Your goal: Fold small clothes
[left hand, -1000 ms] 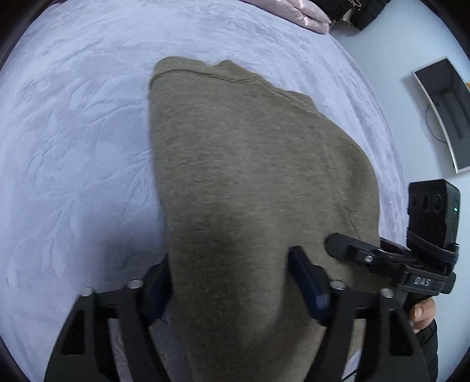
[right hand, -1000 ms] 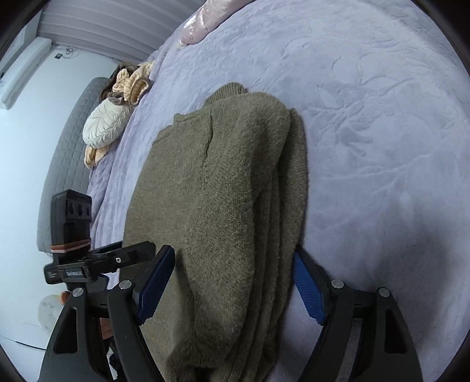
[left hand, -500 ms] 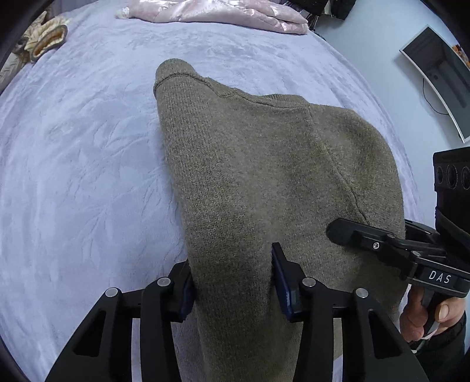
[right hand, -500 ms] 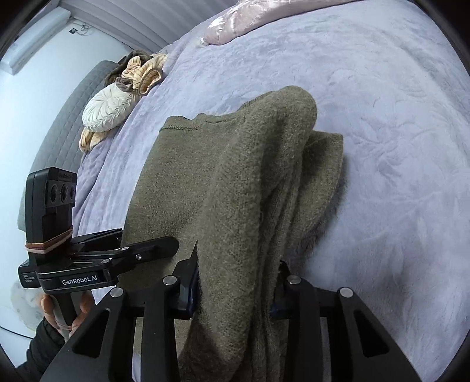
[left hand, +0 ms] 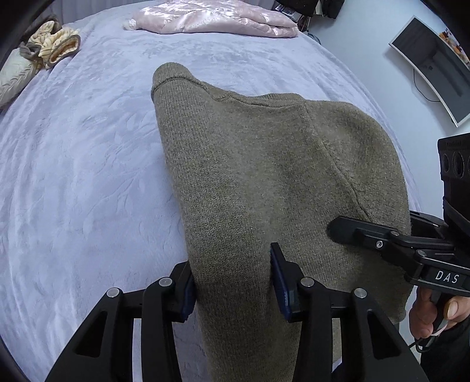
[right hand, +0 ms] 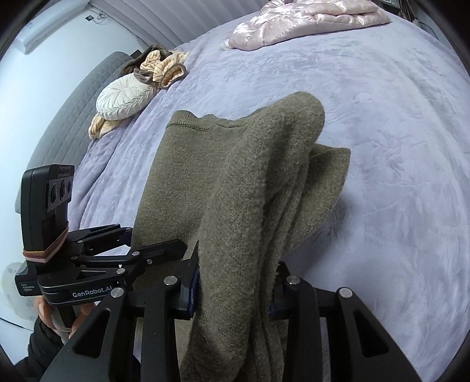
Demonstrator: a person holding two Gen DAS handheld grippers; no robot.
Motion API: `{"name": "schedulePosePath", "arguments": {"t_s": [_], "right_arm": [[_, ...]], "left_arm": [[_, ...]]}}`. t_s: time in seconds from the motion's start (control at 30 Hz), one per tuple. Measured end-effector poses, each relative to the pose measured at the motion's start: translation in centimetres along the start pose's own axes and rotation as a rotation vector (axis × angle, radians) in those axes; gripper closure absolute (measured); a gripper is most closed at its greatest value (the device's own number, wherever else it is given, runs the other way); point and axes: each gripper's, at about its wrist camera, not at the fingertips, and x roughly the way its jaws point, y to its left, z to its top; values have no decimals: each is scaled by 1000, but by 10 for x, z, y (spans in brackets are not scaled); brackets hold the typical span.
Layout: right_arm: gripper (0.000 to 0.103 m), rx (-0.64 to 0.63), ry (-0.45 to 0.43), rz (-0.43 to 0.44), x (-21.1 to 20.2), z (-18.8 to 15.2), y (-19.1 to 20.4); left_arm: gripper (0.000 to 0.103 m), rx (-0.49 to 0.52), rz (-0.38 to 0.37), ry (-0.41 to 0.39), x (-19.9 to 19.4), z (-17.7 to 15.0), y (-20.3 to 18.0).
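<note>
An olive-brown knitted sweater [left hand: 264, 176] hangs lifted over the lavender bedspread [left hand: 73, 176], its far ribbed edge still near the bed. My left gripper [left hand: 232, 279] is shut on the sweater's near left edge, blue pads pressed into the knit. In the right wrist view the same sweater [right hand: 243, 191] shows folded in several layers, and my right gripper [right hand: 235, 282] is shut on that thick bundle. Each gripper appears in the other's view: the right gripper [left hand: 382, 241] at the sweater's right side, the left gripper [right hand: 126, 255] at its left.
A pink satin quilt [left hand: 211, 17] lies at the bed's far end. A cream cushion [right hand: 126, 98] and tan ruffled clothes [right hand: 161, 67] sit at the far left by the grey headboard [right hand: 58, 117]. A monitor [left hand: 434, 61] stands past the bed's right side.
Both grippers went from open around the sweater's near edge to shut on it, then rose, lifting the near part of the sweater off the bed. More of the room came into view.
</note>
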Motion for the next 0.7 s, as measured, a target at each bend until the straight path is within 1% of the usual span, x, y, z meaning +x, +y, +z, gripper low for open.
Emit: {"name": "schedulePosePath", "arguments": {"t_s": [0.1,0.2,0.37,0.43,0.47,0.7], "right_arm": [[66,-10,0,-2,-6,-10,12],[66,-27,-2,-3,-12,-21,25],[66,-38,-15,1,-21,-38,43],[66,-41,-20,4,-24,-45,48],[66,-44,-21,5,-25,-49,51],[66,-48,-18,10,-25,-72,63]], "left_arm": [[58,8,10,-7,-16,-18,2],[58,14,21,-21,-26,-29,-3],[58,21,44,-37,-33,-41,-14],[58,26,53,-41,-39,-52,-14],[58,27,56,-43,-37,-51,-17],[58,30,68,-42,-48,-83,-14]]}}
